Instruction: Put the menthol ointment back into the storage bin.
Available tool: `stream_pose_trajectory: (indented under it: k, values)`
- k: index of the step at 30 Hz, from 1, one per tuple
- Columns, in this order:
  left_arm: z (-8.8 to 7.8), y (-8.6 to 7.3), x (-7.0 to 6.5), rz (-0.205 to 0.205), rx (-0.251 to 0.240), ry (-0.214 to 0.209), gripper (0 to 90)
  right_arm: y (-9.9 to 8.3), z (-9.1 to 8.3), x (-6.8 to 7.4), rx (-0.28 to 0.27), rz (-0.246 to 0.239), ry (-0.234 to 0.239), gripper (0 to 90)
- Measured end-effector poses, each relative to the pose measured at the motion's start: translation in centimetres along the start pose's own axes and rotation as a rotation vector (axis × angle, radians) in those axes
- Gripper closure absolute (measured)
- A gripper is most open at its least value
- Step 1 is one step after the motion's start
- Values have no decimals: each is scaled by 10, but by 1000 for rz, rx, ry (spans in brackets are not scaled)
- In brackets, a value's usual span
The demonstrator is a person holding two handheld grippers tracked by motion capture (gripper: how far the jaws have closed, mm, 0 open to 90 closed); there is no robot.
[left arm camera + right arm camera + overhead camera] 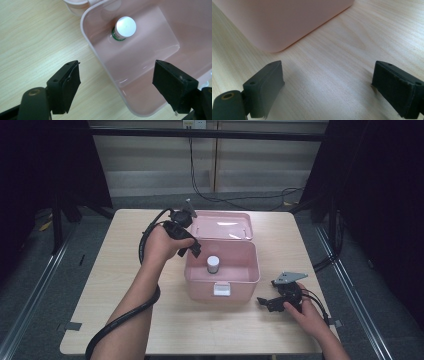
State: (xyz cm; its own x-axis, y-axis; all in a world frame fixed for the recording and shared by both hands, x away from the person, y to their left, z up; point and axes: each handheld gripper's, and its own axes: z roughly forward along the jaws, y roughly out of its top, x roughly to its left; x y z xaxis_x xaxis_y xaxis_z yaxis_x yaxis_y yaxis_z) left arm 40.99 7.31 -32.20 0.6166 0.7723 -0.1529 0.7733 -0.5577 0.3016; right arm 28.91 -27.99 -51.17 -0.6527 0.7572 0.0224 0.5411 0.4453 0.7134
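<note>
One small bottle (124, 27) with a white cap and green band stands upright inside one open pink box (247, 276) on our bench (130, 320). We hold two grippers: left gripper (116, 83) spread above the box, right gripper (327, 90) spread, empty, beside it.

No legible text, labels, numbers or signs. White-capped bottle (124, 28) in pink box (98, 53): green band, print unreadable.

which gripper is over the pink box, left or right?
The left gripper: it hangs open over the pink box's left rim, near the white-capped bottle. The right gripper sits open by the box's front right corner.
</note>
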Motion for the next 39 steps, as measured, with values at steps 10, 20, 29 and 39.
stream_pose_trajectory:
  k: [10,20,29,39]
  values:
    - [-4,-16,14,-15,1,-4,216,0,0,0,0,0,0,94]
    - [-8,-33,28,-31,-2,0,216,0,0,0,0,0,0,95]
    - [-5,-50,40,-39,-4,0,216,0,0,0,-2,0,0,94]
    - [0,-67,56,-68,-22,4,217,0,0,0,-2,1,-1,94]
